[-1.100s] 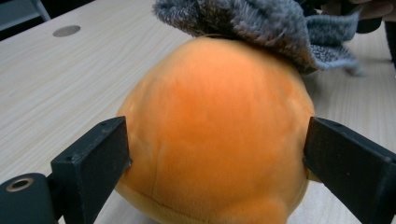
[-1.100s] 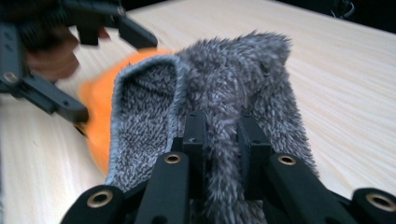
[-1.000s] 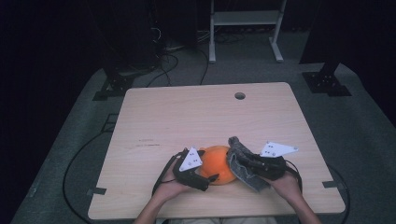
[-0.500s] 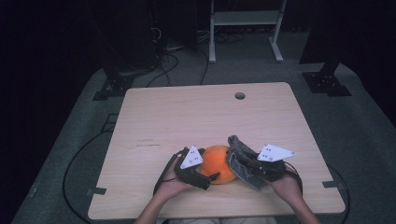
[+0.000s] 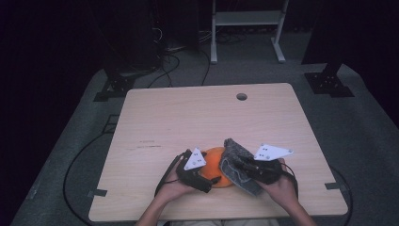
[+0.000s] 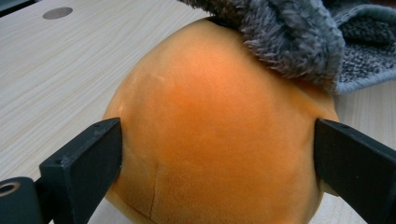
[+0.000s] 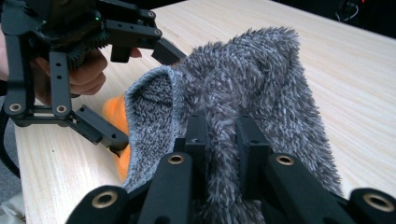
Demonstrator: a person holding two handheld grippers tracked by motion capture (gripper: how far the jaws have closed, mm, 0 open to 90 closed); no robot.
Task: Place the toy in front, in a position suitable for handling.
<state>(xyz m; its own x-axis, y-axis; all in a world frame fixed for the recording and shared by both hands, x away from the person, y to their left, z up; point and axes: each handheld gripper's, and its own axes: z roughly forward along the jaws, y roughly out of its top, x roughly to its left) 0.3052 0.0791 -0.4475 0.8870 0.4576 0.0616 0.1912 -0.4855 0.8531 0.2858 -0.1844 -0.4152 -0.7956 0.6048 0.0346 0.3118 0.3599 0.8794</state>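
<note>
High view: near the table's [image 5: 155, 117] front edge, a person's two hands each hold a gripper, meeting at an orange ball [image 5: 217, 162] and a grey cloth [image 5: 236, 162].

Left gripper [image 6: 215, 154] has its jaws spread wide, one on each side of the ball, both touching or nearly touching its soft skin; whether they squeeze it cannot be told. The ball sits on the wood directly ahead of these jaws, between them. It is round, with no clear long axis.

Right gripper [image 7: 219, 140] has its jaws pinched together on a fold of the fuzzy cloth. The cloth rises ahead of those jaws and drapes over the ball's top on the side toward the right hand. Its long axis runs away from the right jaws, toward the far side of the table, with an open knit-lined edge [image 7: 149, 107] facing the left gripper.

Judging from this, the cloth is nearer the right hand and the ball nearer the left. Beyond them the tabletop lies bare to a small round hole [image 5: 242, 96] near the far edge.
</note>
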